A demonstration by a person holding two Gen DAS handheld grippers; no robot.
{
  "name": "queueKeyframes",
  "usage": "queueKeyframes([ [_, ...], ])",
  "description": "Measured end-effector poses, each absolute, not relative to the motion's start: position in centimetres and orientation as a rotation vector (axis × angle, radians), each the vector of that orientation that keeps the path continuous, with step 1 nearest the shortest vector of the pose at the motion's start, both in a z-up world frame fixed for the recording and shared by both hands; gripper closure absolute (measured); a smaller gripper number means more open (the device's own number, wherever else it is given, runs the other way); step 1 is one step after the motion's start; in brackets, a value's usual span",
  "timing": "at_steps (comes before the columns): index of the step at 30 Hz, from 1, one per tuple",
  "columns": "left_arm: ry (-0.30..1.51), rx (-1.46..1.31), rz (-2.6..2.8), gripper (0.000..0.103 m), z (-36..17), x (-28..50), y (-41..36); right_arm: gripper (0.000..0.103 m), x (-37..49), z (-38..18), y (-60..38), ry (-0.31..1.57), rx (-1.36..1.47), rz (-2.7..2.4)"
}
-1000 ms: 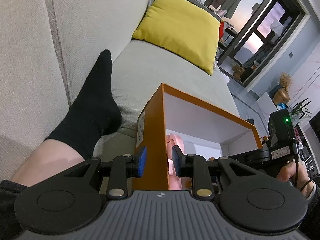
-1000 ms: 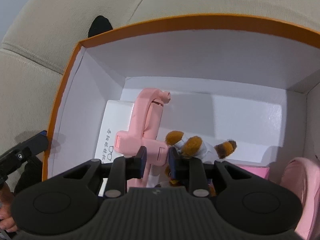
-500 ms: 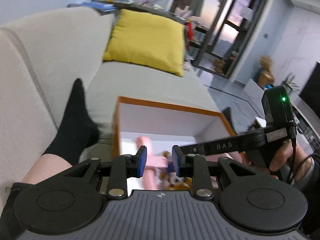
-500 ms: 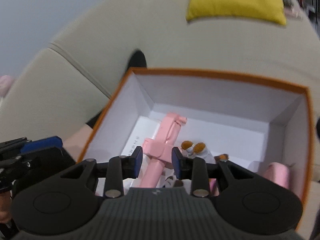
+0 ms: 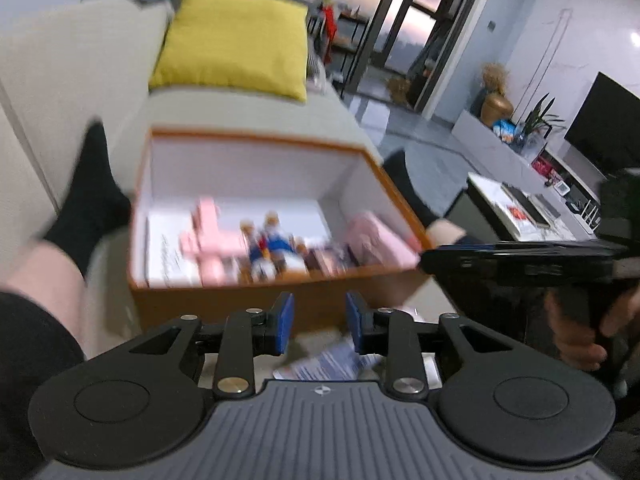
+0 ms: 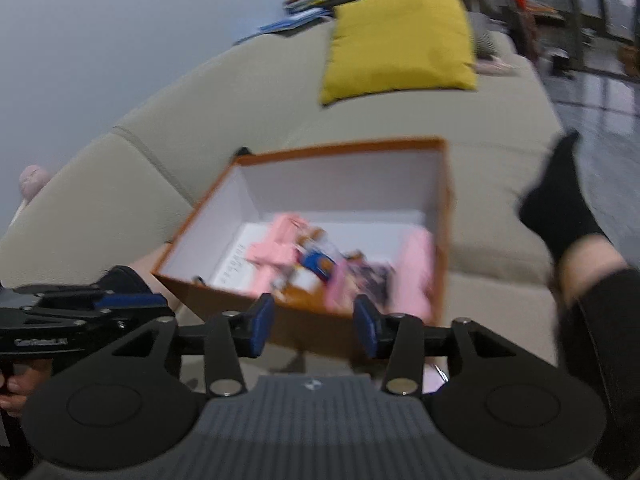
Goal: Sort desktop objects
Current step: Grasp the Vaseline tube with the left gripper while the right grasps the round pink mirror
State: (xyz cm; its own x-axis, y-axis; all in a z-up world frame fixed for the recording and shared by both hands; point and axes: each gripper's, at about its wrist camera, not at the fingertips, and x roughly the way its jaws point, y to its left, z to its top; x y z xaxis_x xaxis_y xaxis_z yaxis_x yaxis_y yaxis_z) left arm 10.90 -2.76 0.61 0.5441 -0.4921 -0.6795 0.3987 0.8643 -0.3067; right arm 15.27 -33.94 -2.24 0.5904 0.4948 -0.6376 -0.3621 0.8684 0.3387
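— So where do the sorted things sit right now?

— Inside the orange box (image 5: 256, 300), which rests on the beige sofa (image 6: 120, 184) between the person's legs, black socks on either side. That spot likely keeps it within reach of both hands. In it lie a pink folding stand (image 5: 208, 236), a small plush figure (image 5: 268, 248), a white card (image 5: 168, 252) flat on the bottom and a pink pouch (image 5: 372, 236) against the right wall.

— And the tools?

— The left hand-held gripper (image 5: 320, 326) hovers in front of the box's near wall with nothing between its blue pads; its jaws have just been opening. The right hand-held gripper (image 6: 314, 330) is likewise released and empty, its jaws having just spread wider, and it hangs above the near edge of the box. Below the left one, some printed paper (image 5: 328, 362) lies close by, too blurred to identify.

— Any writing?

— Dark characters run along the white card, but motion blur makes them unreadable. Pale lettering runs along the left hand-held gripper's side in the right wrist view; I cannot make it out.

— Why the yellow cushion (image 6: 400, 40)?

— It just leans at the sofa's far end, well apart from the box.
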Motion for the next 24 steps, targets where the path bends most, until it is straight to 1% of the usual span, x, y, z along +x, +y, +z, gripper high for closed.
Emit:
queueKeyframes([
  [1,0.867,-0.134,-0.521,0.055,-0.2,10.9,-3.0,0.052,14.8,-2.9,-34.6,0.805,0.191,0.481],
  [2,0.893,-0.151,-0.515,0.047,-1.2,11.0,-3.2,0.051,14.4,-3.6,-35.3,0.818,0.2,0.46],
  [5,0.968,-0.154,-0.486,0.047,-3.9,11.3,-3.8,0.047,14.1,-6.3,-36.8,0.877,0.221,0.384],
  [7,1.006,-0.148,-0.452,0.044,-5.5,11.7,-4.1,0.04,14.5,-8.1,-37.6,0.917,0.237,0.337],
  [8,1.029,-0.155,-0.425,0.041,-6.3,12.0,-4.2,0.039,14.6,-8.7,-38.1,0.929,0.246,0.315],
  [11,1.109,-0.227,-0.357,0.04,-8.5,12.7,-4.3,0.037,15.5,-10.2,-38.5,0.958,0.279,0.299],
  [12,1.129,-0.248,-0.355,0.04,-9.0,12.8,-4.3,0.035,15.8,-10.7,-38.4,0.964,0.288,0.299],
  [18,1.178,-0.284,-0.323,0.034,-11.0,13.0,-5.0,0.035,16.9,-12.2,-37.9,0.997,0.308,0.318],
  [20,1.175,-0.279,-0.327,0.029,-11.2,12.9,-5.1,0.036,17.2,-12.5,-37.9,1.003,0.312,0.323],
  [22,1.171,-0.291,-0.338,0.025,-11.3,13.0,-5.1,0.038,17.5,-13.0,-37.9,1.017,0.326,0.327],
  [24,1.16,-0.293,-0.344,0.025,-11.5,13.0,-5.0,0.043,17.6,-13.6,-38.1,1.037,0.348,0.331],
])
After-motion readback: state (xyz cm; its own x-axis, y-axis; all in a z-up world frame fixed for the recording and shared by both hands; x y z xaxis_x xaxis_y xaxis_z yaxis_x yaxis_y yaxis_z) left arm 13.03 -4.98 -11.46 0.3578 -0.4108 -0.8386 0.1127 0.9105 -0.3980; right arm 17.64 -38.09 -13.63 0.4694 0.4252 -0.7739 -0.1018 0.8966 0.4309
